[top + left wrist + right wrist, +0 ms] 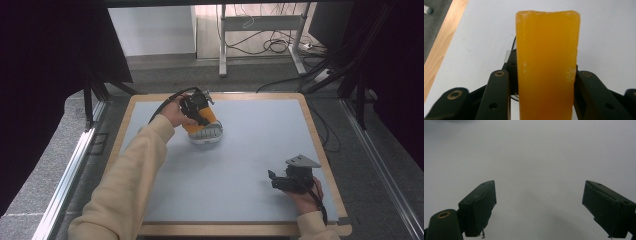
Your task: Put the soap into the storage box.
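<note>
Orange block [547, 65]: gripped by left tool [199, 107] (grey base on the surface [250, 150]); lift pending. Right tool [539, 207]: gaping, empty.

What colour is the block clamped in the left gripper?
Translucent orange-yellow block; it shows best in the left gripper view.

Cream long sleeve [131, 170] at seven o'clock, a matching cuff at five. Both grippers are black: the left gripper [199, 111] trails a black cable, brass-ringed screws dot its arms; the right gripper [280, 181] carries a grey three-cornered plate.
</note>
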The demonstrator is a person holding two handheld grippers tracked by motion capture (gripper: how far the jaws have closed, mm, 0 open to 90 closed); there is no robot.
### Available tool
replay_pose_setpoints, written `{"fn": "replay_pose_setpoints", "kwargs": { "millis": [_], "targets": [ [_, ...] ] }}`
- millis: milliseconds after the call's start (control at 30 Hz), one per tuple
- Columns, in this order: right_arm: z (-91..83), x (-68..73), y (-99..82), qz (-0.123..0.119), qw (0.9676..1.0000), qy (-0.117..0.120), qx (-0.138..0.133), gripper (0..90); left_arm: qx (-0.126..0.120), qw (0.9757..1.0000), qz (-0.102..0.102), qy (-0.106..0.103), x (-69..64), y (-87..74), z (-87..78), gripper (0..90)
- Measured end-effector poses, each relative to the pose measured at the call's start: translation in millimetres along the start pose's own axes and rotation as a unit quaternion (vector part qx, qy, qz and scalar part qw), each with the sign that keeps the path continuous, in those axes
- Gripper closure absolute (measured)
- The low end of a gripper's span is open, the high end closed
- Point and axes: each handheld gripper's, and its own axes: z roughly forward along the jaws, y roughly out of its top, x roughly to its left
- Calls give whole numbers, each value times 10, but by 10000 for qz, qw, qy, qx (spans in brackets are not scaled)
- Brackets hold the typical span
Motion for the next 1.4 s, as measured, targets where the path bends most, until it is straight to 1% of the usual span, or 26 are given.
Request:
{"fn": "replay_pose_setpoints", "kwargs": {
  "millis": [300,400,800,1033,1133,1400],
  "targets": [
    [4,-8,-2,9,10000,-5,3,121,87,9999,135,-45,39,34,60,620],
    [4,-8,-2,6,10000,-9,5,122,76,9999,131,-66,46,46,81,620],
    [5,-16,-3,8,10000,-10,8,121,182,9994,229,-179,59,64,213,620],
    [5,-18,-4,12,10000,-16,14,122,265,9988,320,-254,53,75,270,620],
    [6,-23,-4,16,10000,-19,13,122,335,9982,393,-315,48,75,307,620],
    [8,-28,-5,9,10000,-27,32,122,459,9970,474,-403,44,63,389,620]
  ]
}}
